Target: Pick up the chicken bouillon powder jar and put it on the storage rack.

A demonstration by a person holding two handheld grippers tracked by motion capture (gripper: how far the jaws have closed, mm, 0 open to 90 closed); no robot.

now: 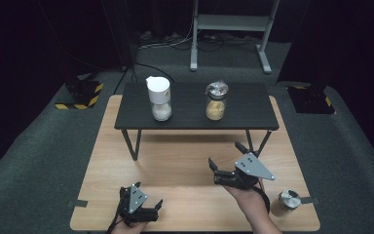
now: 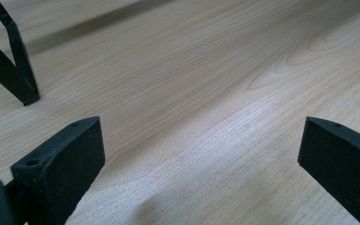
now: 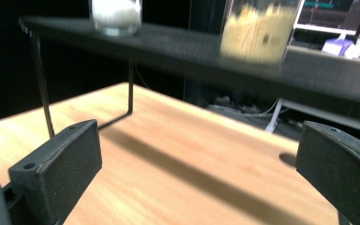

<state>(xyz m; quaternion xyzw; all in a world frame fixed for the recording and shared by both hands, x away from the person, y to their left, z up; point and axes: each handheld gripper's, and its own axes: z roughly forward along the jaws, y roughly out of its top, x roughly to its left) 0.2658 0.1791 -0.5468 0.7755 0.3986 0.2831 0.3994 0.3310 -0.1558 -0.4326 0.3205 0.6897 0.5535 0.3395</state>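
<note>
The left claw [image 2: 201,154] points low across a pale wooden table [image 2: 206,79], its two black jaws spread wide with bare wood grain between them. Ahead and to the claw's left, a thin black metal leg [image 2: 14,75] stands on the wood, casting a dark diagonal shadow.

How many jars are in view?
3: a white-lidded jar and a foil-topped jar stand on the black shelf; a metal-lidded jar stands at the table's near right corner.

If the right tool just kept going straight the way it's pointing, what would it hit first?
Probably the jar of yellow grains on the black shelf. The right tool, jaws open, aims up towards it over bare wood; depth is unclear, so it might meet the shelf edge first.
</note>
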